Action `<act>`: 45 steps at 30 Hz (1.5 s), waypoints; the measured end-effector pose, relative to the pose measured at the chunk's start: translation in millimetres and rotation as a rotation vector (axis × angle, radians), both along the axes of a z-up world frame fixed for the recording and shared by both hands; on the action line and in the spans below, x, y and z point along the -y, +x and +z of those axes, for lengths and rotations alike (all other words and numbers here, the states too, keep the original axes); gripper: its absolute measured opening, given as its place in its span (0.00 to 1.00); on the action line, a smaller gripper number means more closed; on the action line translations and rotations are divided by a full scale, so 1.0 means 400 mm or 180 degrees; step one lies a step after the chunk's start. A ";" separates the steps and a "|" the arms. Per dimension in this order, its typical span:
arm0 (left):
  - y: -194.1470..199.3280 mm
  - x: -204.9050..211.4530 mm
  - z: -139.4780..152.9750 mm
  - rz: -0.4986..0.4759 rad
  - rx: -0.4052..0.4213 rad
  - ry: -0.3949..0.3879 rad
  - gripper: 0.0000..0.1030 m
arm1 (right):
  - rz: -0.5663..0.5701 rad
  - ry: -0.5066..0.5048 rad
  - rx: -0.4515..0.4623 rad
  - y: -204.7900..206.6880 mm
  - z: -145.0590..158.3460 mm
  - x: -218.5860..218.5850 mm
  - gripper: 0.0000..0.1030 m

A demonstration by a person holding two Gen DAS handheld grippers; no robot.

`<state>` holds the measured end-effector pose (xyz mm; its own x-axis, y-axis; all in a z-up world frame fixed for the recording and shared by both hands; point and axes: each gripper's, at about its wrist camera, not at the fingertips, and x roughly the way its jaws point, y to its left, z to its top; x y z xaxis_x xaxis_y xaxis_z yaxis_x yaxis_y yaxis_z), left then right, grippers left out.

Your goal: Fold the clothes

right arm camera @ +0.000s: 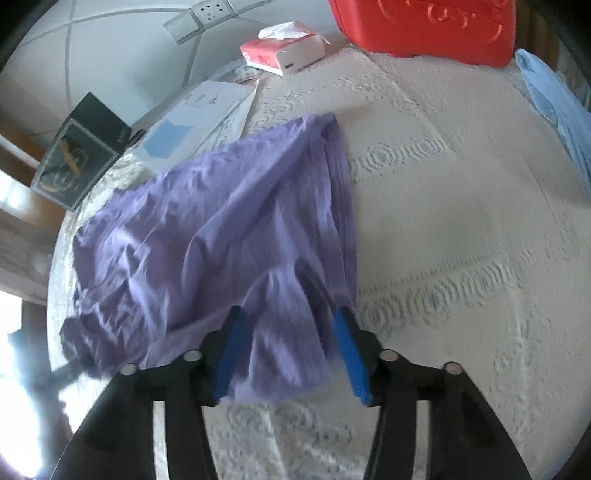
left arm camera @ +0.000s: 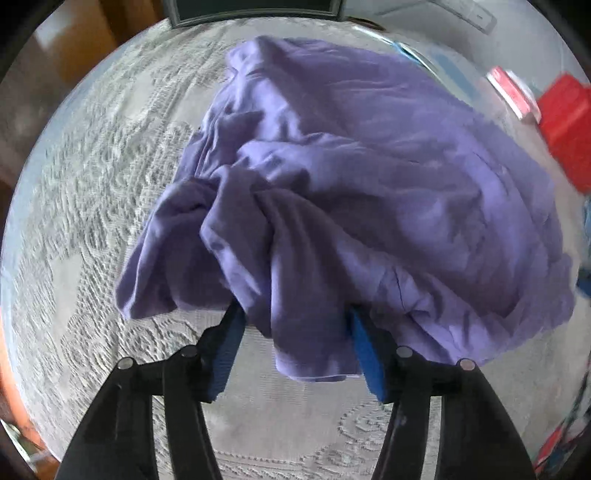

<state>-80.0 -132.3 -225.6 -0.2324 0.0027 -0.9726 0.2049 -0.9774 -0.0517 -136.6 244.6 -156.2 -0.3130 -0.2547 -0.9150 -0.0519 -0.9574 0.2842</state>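
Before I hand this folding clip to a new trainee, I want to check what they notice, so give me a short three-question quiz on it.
1. True or false: the purple garment lies flat and neatly folded.
2. Which sits beside the tissue pack? A) red box B) green bottle C) white mug
3. What lies between the pads of the left gripper and the right gripper?

Key: 1 false, it is crumpled. 2 A, the red box. 3 purple fabric, with the jaws apart.
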 end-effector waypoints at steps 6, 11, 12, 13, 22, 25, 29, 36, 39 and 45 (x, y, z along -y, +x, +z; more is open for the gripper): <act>0.025 0.033 0.030 -0.0068 -0.0106 0.0137 0.12 | 0.0208 0.0216 0.0195 -0.024 -0.064 0.062 0.05; 0.129 0.054 0.125 -0.0111 -0.0430 0.0219 0.12 | 0.0126 0.0007 -0.0183 0.091 0.043 0.013 0.05; 0.159 0.060 0.145 -0.0088 -0.0488 0.0270 0.12 | 0.0092 -0.0060 -0.0267 0.129 0.072 -0.013 0.05; 0.195 0.067 0.157 -0.0049 -0.0519 0.0302 0.12 | 0.0062 -0.0112 -0.0302 0.154 0.089 -0.034 0.05; 0.394 -0.009 0.060 -0.0068 -0.0051 0.0377 0.14 | 0.0282 -0.0152 0.0251 0.345 0.012 -0.116 0.05; 0.423 -0.014 0.082 -0.0035 -0.0078 0.0388 0.35 | 0.0304 -0.0057 0.0498 0.362 -0.045 -0.121 0.12; 0.444 0.030 0.167 0.0169 -0.0410 0.0316 0.68 | 0.0245 0.0009 0.0429 0.366 -0.033 -0.160 0.13; 0.348 0.158 0.126 0.0530 -0.0462 0.0024 0.68 | 0.0212 0.0006 0.0244 0.376 0.002 -0.179 0.13; 0.316 0.181 0.063 0.0527 -0.0341 -0.0004 0.58 | 0.0152 -0.0038 0.0230 0.391 -0.009 -0.168 0.13; 0.303 0.154 0.006 0.0385 -0.0098 -0.0094 0.10 | 0.0144 0.0074 0.0234 0.408 -0.054 -0.122 0.40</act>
